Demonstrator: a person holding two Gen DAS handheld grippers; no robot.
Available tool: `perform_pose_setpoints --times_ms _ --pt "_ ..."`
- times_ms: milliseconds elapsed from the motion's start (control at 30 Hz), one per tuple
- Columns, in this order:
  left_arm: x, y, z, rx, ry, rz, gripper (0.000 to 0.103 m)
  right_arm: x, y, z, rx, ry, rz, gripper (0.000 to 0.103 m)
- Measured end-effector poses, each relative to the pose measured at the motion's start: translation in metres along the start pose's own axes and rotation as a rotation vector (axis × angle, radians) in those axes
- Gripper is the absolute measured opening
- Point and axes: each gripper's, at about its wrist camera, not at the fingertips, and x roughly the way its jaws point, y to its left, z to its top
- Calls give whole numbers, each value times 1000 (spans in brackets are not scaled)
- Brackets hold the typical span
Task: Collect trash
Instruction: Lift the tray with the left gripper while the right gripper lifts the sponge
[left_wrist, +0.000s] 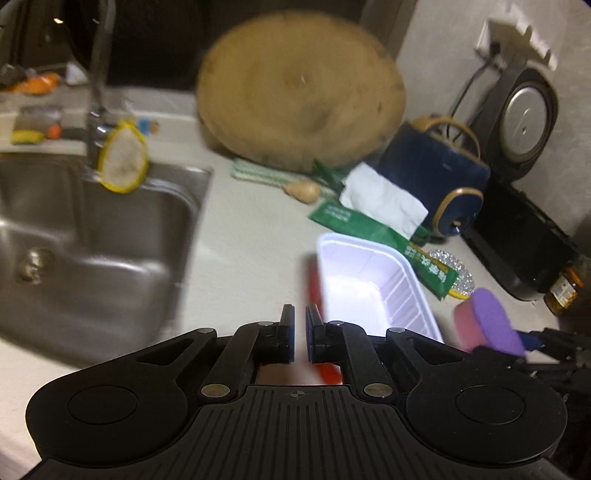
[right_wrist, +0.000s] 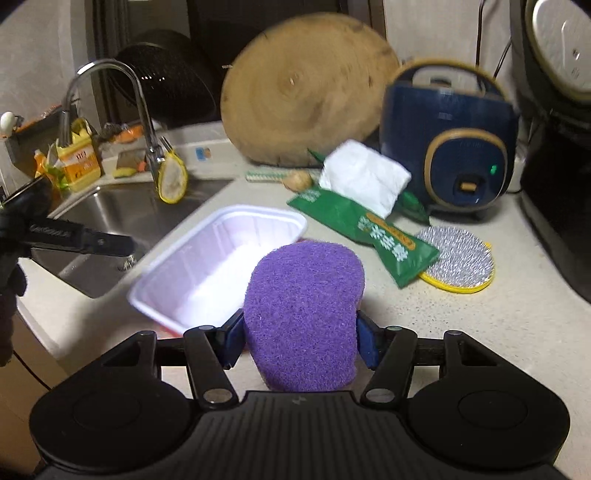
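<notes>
My right gripper (right_wrist: 301, 341) squeezes the purple sponge (right_wrist: 304, 317). My left gripper (left_wrist: 300, 334) is almost shut and holds nothing. The white tray (left_wrist: 373, 284) sits on the counter (left_wrist: 251, 236) just beside it, near the green wrapper (right_wrist: 364, 225). I might bump the light tray into the sink (left_wrist: 92, 236).

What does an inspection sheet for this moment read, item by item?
Surface: pale speckled countertop beside a steel sink.
Job's things: white plastic tray, green wrapper and crumpled white tissue lie on the counter.
Clutter: round wooden board, yellow-rimmed scourer, small brown lump.
Grippers: right gripper shut on purple sponge; left gripper nearly shut, nothing visibly held.
Cables: black cord runs to a wall socket.
Surroundings: blue cooker, faucet, grey wall.
</notes>
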Motion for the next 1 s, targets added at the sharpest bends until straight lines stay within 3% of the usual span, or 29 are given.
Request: perform_pose_setpoints --times_ms 133,200,267,400,600,833,1000 --pt "-26 33 -11 -113 -18 -118 9 -21 34 -9 -39 -29 -48 60" --pt "-27 35 -11 -178 -26 -152 10 -25 49 -14 -33 -13 -104 60" --pt "-19 24 -1 -182 16 -161 11 -32 58 -19 -19 0 -108 60" --pt "5 -15 20 22 21 -123 16 -40 62 -25 -59 -6 -158 60" --pt "59 -42 30 158 91 -15 18 -26 31 -21 -22 -16 -163 60" --pt "108 -46 30 174 200 53 19 15 -3 -13 -44 15 -147 60" --pt "130 -45 29 147 244 51 19 47 -20 -11 -54 58 -128 60"
